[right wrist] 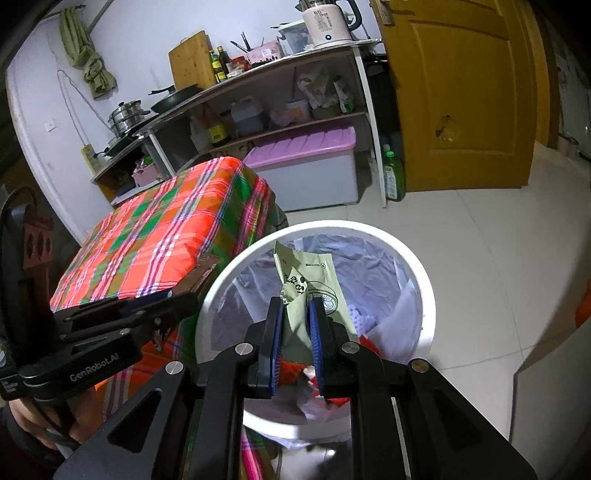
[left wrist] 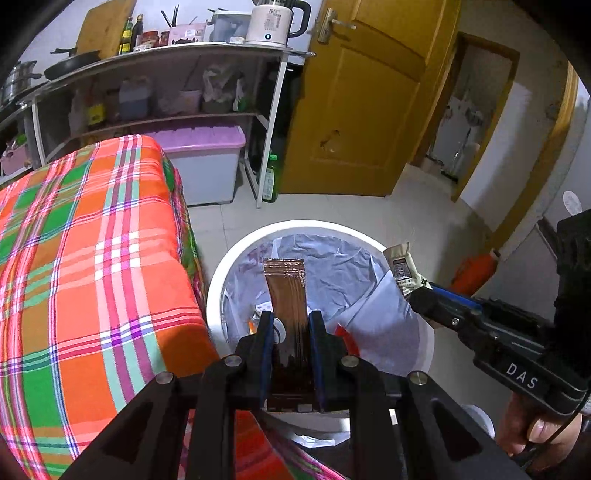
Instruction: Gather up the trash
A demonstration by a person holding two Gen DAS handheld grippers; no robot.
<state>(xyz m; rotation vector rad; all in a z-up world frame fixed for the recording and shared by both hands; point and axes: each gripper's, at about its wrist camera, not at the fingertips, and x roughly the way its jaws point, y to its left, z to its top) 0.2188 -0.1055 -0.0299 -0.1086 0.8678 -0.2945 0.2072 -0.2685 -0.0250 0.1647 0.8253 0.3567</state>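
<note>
A round white trash bin (left wrist: 229, 266) (right wrist: 424, 295) with a grey liner stands on the floor beside the table. Over its mouth, my left gripper (left wrist: 290, 319) is shut on a long brown foil wrapper (left wrist: 286, 291), which sticks out forward above the liner. My right gripper (right wrist: 295, 306) is shut on a crumpled pale green packet (right wrist: 314, 273), also held above the bin. In the left wrist view the right gripper (left wrist: 417, 291) reaches in from the right with that packet (left wrist: 402, 269). The left gripper (right wrist: 192, 291) shows at the left of the right wrist view, at the bin's rim.
A table under an orange, green and pink plaid cloth (left wrist: 85, 258) (right wrist: 166, 236) stands left of the bin. Behind are a kitchen shelf (left wrist: 155, 110) with a kettle (left wrist: 273, 22), a purple-lidded storage box (left wrist: 207, 166), a green bottle (left wrist: 271, 177) and a yellow door (left wrist: 369, 103).
</note>
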